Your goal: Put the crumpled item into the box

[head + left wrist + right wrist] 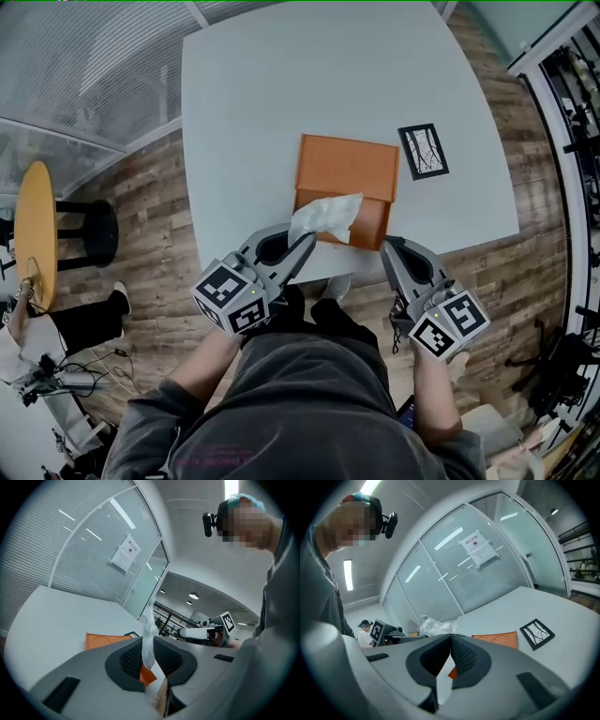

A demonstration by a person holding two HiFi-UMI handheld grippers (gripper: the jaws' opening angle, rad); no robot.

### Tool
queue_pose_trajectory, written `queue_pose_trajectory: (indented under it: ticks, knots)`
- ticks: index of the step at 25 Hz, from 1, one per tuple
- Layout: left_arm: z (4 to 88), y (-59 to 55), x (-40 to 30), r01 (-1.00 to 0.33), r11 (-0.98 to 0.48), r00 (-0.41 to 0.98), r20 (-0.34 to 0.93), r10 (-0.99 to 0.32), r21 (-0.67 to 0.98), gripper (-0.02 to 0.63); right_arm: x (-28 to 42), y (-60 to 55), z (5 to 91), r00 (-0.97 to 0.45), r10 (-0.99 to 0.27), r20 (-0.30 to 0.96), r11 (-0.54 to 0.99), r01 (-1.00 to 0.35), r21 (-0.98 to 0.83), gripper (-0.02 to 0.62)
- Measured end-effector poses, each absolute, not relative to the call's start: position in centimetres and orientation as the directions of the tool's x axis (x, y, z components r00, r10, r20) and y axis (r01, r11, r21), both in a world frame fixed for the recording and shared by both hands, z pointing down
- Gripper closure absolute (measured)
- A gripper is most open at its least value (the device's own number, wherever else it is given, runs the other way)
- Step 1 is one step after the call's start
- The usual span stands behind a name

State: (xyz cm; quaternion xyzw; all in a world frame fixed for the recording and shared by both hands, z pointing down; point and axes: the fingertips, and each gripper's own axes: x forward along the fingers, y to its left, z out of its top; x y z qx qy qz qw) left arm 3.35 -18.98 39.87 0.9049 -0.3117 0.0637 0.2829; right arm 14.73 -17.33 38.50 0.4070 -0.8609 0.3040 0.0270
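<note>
White crinkled plastic by the look of it: a crumpled sheet point(326, 217), pinched at one end by the left gripper point(306, 242), fingers narrow and closed on it. It sits above the near wall of the orange cardboard box point(373, 226) on the pale grey table point(253, 84). The right gripper point(388, 246) is just beside the box's right corner, fingers together and empty.

We would bring the bundle over the cavity and lower its bulk below the rim before letting go, since a light sheet may cling or spring out.

Its long axis runs from the pinched end away from us, free end pointing toward the lid flap point(347, 167).
</note>
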Motion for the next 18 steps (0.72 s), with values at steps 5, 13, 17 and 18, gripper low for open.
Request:
queue_pose_trajectory:
  ticks: [5,13,17,18]
  knots:
    - [41.4,-19.7,3.5,-0.561,-0.676,0.828,0.314,-0.465,0.478,0.541,14.9,-17.3,39.5,-0.617,-0.725,0.306,0.421,-0.748,-0.513,0.591]
    - [43.8,-21.0,3.5,-0.499,-0.708,0.865,0.332,-0.375,0.500,0.541,14.4,-17.3,40.9,-0.548,-0.761,0.347,0.336,-0.791,-0.512,0.591]
    - [45.4,-21.7,3.5,-0.478,-0.715,0.875,0.347,-0.337,0.511,0.541,13.9,-17.6,41.5,-0.528,-0.766,0.368,0.308,-0.803,-0.511,0.591]
    - [45.9,-21.8,3.4,-0.473,-0.716,0.877,0.352,-0.326,0.514,0.541,13.7,-17.7,41.6,-0.524,-0.766,0.373,0.302,-0.805,-0.511,0.591]
